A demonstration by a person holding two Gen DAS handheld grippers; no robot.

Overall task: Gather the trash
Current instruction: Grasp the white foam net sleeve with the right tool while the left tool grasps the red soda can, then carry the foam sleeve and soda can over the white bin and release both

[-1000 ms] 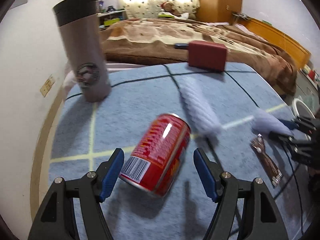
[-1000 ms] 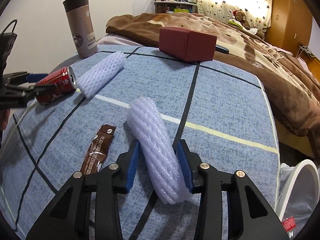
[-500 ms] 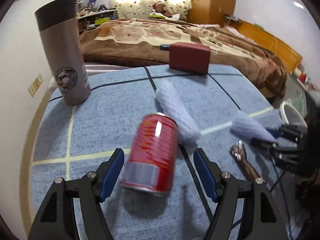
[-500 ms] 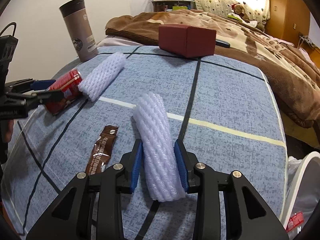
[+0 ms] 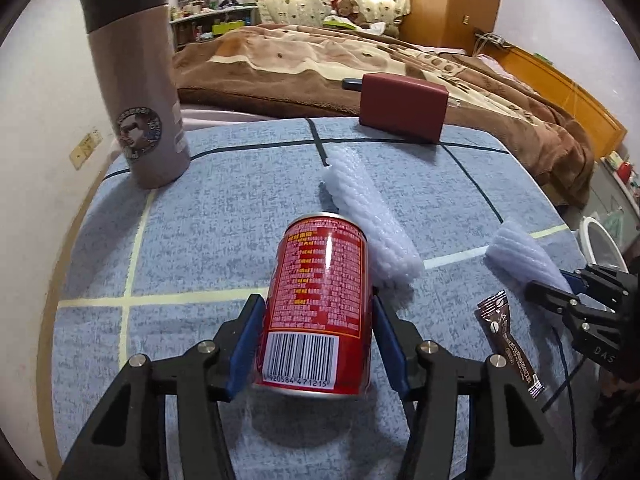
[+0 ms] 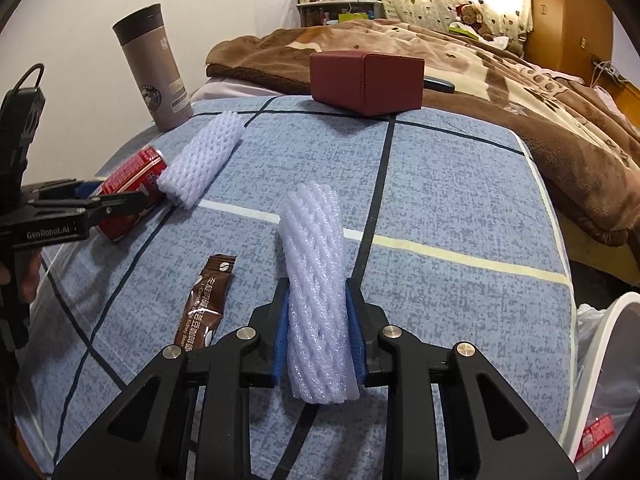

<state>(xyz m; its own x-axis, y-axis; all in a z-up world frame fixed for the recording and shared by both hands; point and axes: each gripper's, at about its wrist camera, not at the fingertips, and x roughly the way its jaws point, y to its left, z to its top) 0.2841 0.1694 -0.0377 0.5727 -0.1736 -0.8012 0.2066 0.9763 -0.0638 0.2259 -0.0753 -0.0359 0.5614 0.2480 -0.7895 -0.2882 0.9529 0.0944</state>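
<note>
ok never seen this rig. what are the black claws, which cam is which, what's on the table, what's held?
No robot here: a person carries a hand-held gripper in each hand, and a fisheye camera on each looks forward along its two fingers.

In the left wrist view, the left hand-held gripper has just been closing and its blue pads now sit against a red can lying on the blue tablecloth.

In the right wrist view, the right hand-held gripper has just been closing and squeezes a white foam net. Each gripper also shows at the edge of the other's picture.

Also on the cloth: a second foam net next to the can, a brown sachet, a standing flask and a dark red box. A white bin stands at the right edge, beside the table.
</note>
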